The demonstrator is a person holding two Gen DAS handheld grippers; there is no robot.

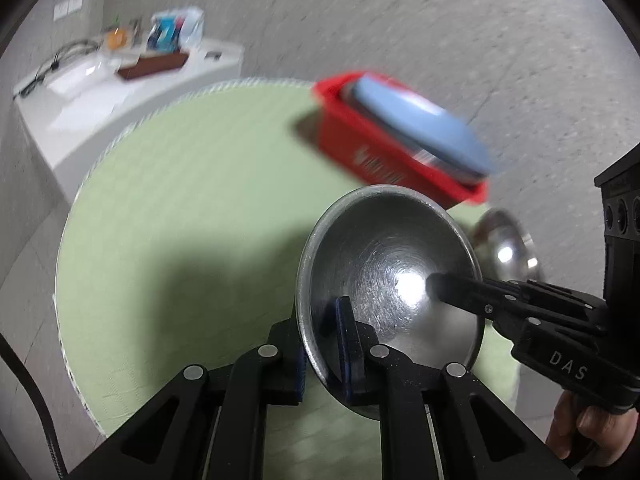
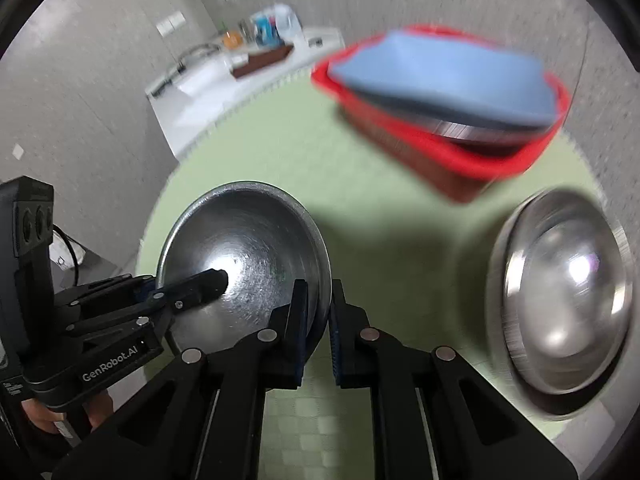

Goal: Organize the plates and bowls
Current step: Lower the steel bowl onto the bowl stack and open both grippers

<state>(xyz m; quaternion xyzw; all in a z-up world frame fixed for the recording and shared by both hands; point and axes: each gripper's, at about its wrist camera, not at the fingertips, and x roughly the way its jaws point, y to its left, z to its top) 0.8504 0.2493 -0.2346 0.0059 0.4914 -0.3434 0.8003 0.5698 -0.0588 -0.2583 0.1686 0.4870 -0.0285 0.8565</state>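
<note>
A steel bowl (image 1: 384, 264) is held tilted above the round green table (image 1: 180, 220). My left gripper (image 1: 324, 344) is shut on its near rim. My right gripper (image 2: 318, 320) is shut on the opposite rim of the same bowl (image 2: 248, 248). Each gripper shows in the other's view, one finger reaching into the bowl. A second steel bowl (image 2: 568, 300) lies upside down on the table to the right; it also shows in the left wrist view (image 1: 504, 248). A red basket (image 2: 480, 156) at the far side holds a blue plate (image 2: 440, 76) on top of steel dishes.
A white counter (image 1: 120, 92) with bottles, a brown tray and cables stands beyond the table by the tiled wall. Grey floor surrounds the table. The red basket (image 1: 380, 152) and blue plate (image 1: 420, 124) are blurred by motion.
</note>
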